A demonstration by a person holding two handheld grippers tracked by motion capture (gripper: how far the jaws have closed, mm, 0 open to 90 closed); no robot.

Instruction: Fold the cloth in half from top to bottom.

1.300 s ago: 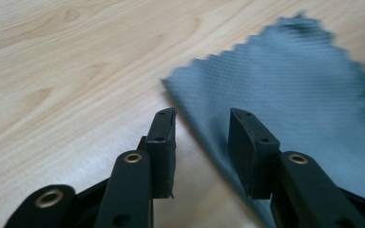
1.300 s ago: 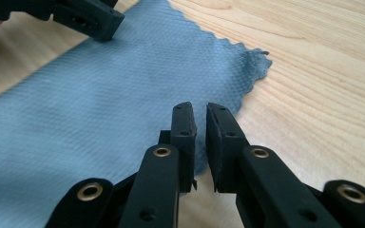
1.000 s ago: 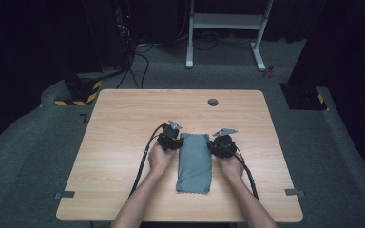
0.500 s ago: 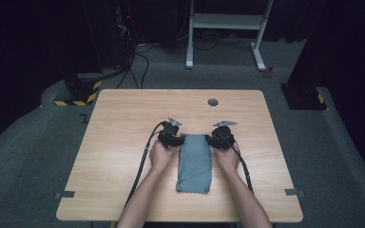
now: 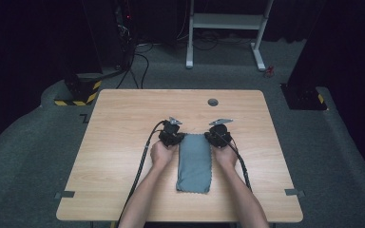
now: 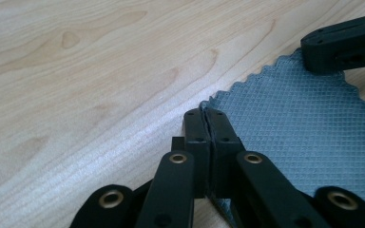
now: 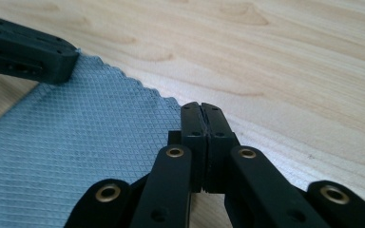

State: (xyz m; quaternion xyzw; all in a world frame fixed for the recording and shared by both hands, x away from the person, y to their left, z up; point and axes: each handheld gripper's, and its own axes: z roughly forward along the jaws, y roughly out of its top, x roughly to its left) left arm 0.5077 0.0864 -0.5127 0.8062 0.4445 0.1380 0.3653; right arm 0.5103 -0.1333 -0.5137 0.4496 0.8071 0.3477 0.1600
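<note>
Both hands have slid inward, so the grey cloth (image 5: 194, 162) lying folded on the table (image 5: 123, 123) now has a far corner pinched in each closed gripper, left (image 6: 204, 124) and right (image 7: 201, 118), and one could slip out.

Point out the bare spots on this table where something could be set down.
Bare wood runs along the table's far edge, broken by a round grommet, and down both sides outside the forearms. The middle near part is crowded: the grey cloth with the left gripper and right gripper at its far corners.
</note>
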